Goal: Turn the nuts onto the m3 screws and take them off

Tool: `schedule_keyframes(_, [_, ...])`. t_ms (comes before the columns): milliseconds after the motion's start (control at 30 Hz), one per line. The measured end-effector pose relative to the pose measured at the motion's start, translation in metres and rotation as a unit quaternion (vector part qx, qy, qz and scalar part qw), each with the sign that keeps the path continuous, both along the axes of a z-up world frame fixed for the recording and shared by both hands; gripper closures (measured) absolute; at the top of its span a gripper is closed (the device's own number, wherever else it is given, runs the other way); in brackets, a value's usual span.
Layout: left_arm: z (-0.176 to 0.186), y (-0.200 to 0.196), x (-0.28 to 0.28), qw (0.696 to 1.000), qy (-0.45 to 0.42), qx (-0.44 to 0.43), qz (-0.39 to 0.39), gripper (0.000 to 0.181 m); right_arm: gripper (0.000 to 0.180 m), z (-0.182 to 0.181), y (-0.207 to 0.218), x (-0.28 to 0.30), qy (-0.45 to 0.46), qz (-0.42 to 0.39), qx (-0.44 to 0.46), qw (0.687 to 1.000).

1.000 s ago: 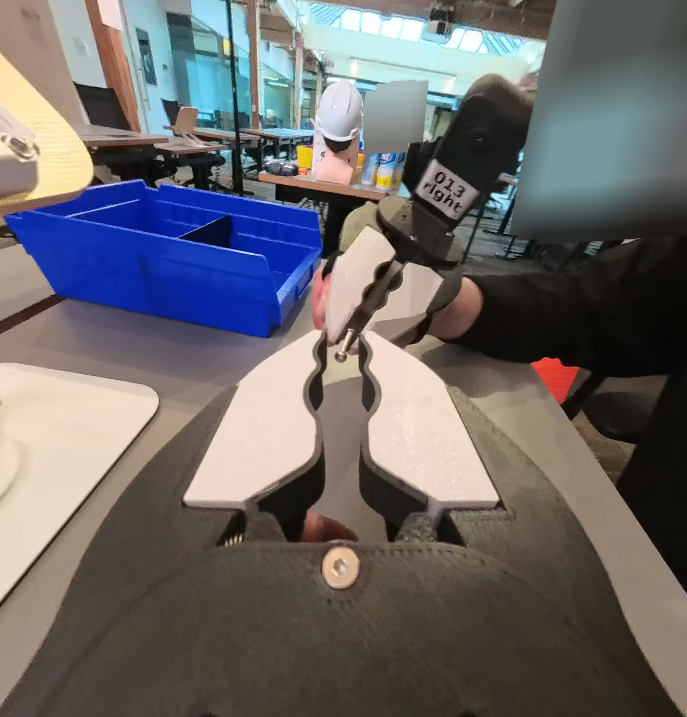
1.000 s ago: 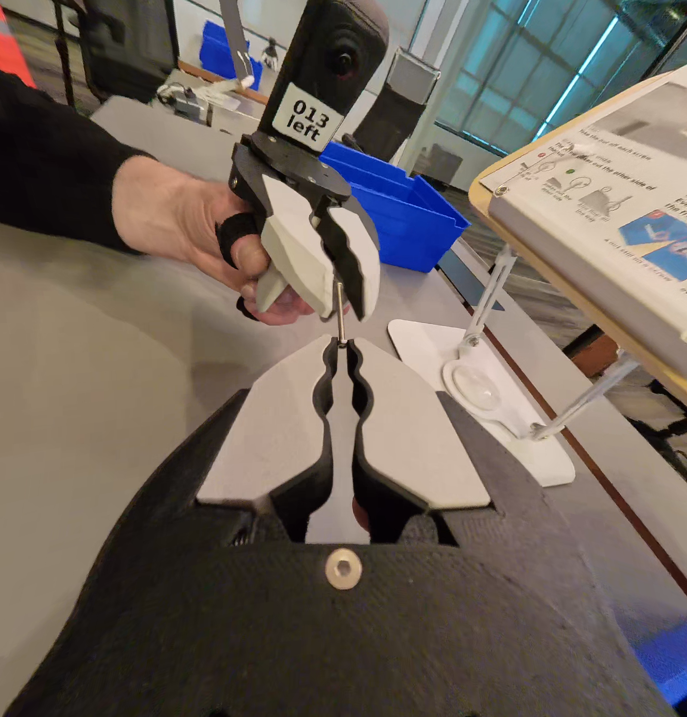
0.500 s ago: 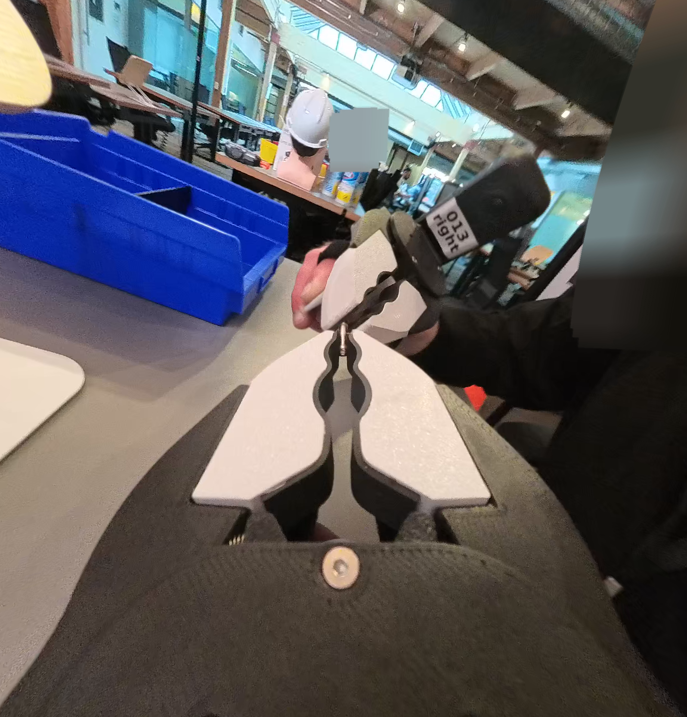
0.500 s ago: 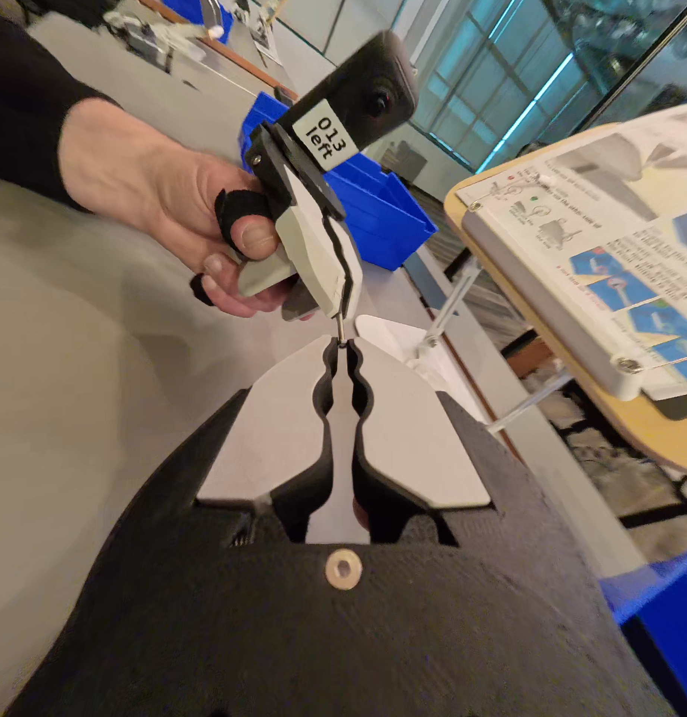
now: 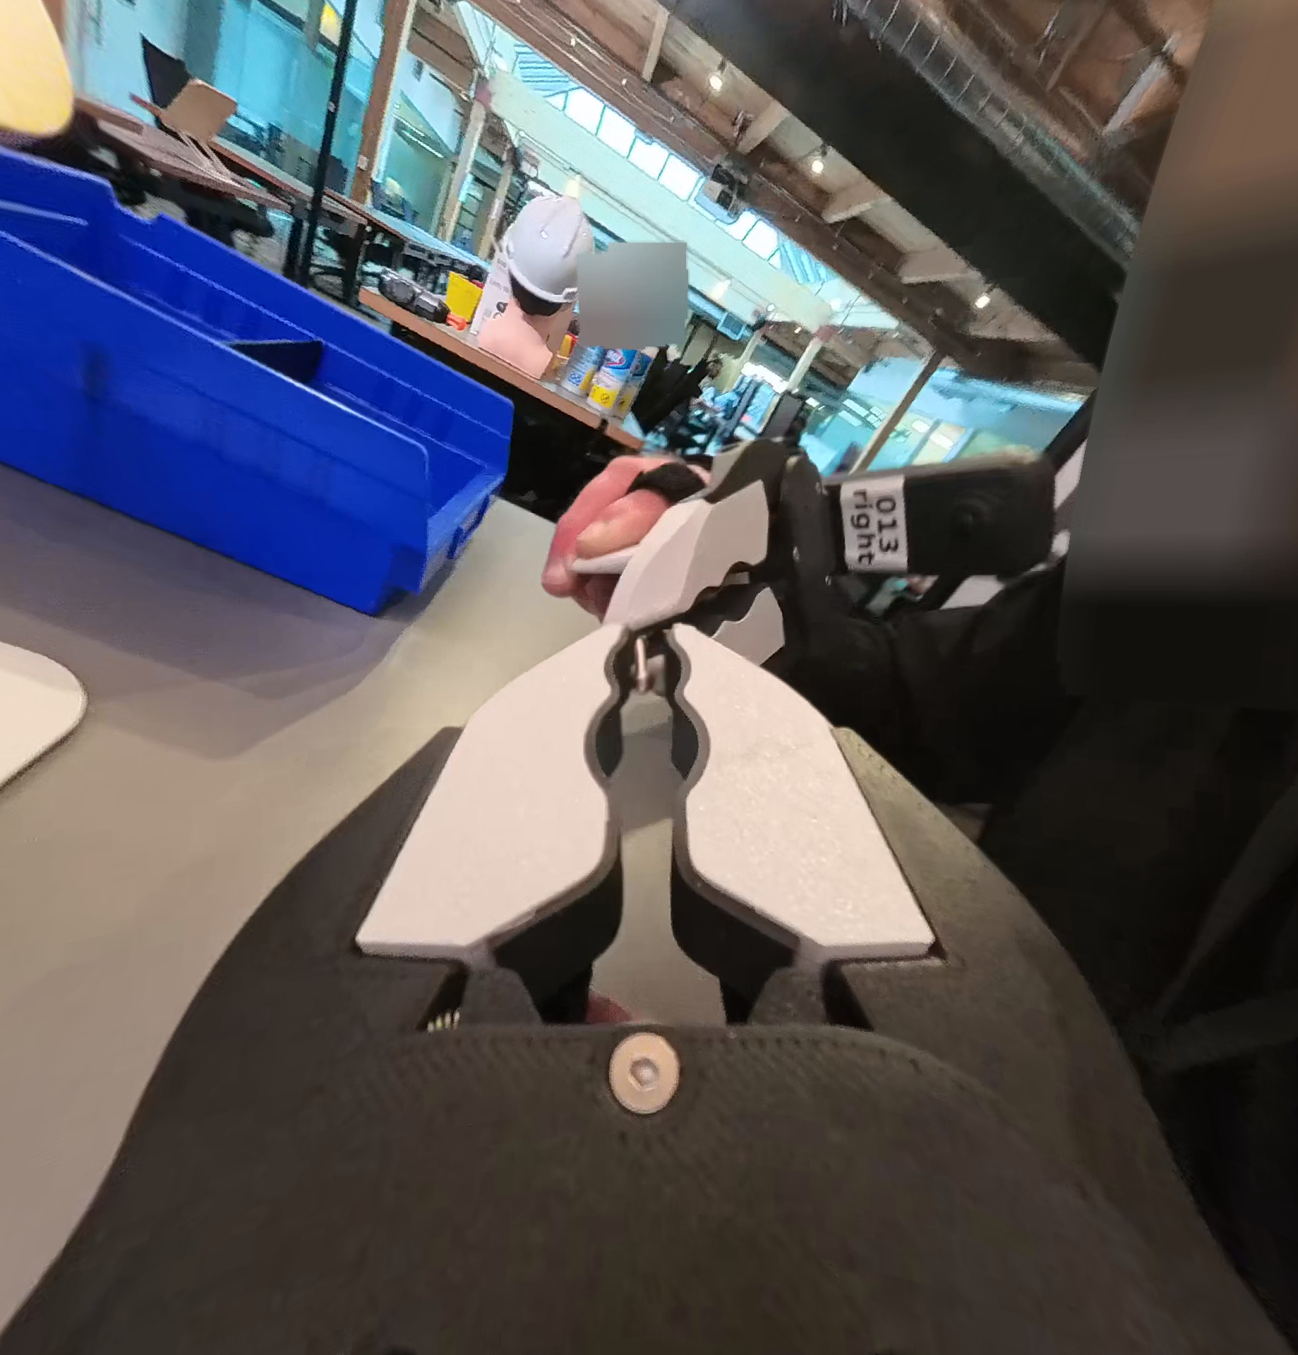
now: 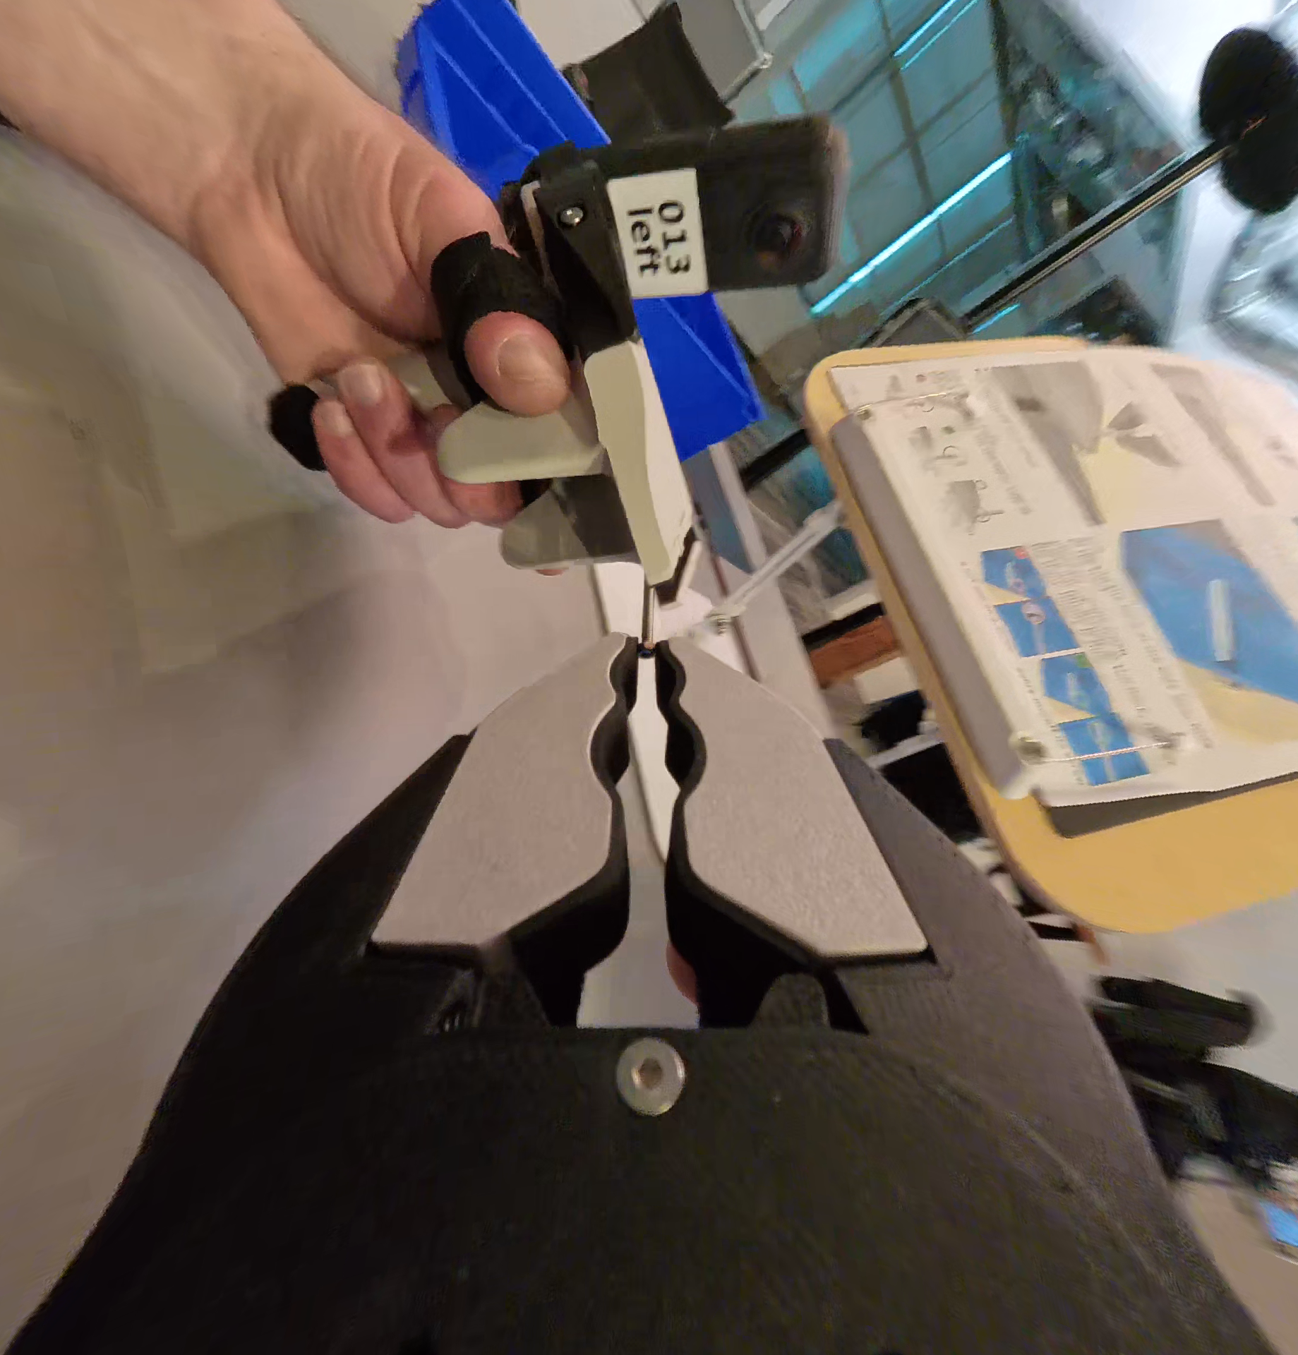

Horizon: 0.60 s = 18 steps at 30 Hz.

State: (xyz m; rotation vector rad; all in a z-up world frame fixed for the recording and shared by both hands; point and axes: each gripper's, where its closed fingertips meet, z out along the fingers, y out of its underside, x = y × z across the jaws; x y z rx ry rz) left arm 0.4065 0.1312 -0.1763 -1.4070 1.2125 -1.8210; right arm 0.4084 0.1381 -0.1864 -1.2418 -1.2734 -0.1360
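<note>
A thin silver m3 screw (image 6: 651, 616) spans the gap between the two gripper tips, held in the air above the grey table (image 5: 191, 733). My left gripper (image 5: 642, 652) is shut on one end of the screw (image 5: 642, 663). It also shows in the right wrist view (image 6: 664, 579), held by a bare hand. My right gripper (image 6: 646, 649) is shut on the other end, on a small dark piece that looks like the nut (image 6: 644, 649). It shows tip to tip with the left one in the left wrist view (image 5: 660, 623). Both views are rolled and blurred.
A blue bin (image 5: 228, 440) with a divider stands on the table at the back left. A tilted wooden board with an instruction sheet (image 6: 1071, 586) stands on a white base (image 5: 15, 704) beside it. A person's dark sleeve (image 5: 961, 660) is at the right.
My left gripper has closed on the screw that the right gripper held out. Both grippers have since rolled in opposite ways around the screw, tips staying together.
</note>
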Motion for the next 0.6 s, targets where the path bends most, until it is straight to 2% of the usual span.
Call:
schedule_keyframes(67, [0.001,0.000,0.000,1.000,0.002,0.029,0.011,0.160,0.175,0.000,-0.001,-0.001,0.047,0.019,-0.042,0.998])
schedule_keyframes(200, [0.001,-0.002,-0.002,0.993,0.005,0.111,0.029,0.151,0.175,0.002,-0.003,0.000,0.124,0.051,-0.121,0.983])
schedule_keyframes(400, [-0.001,-0.008,0.000,0.971,0.007,0.233,0.056,0.152,0.175,-0.001,-0.004,0.001,0.193,0.090,-0.218,0.953])
schedule_keyframes(600, [-0.004,-0.011,0.001,0.953,0.012,0.295,0.065,0.155,0.175,-0.002,-0.010,-0.001,0.234,0.130,-0.283,0.921])
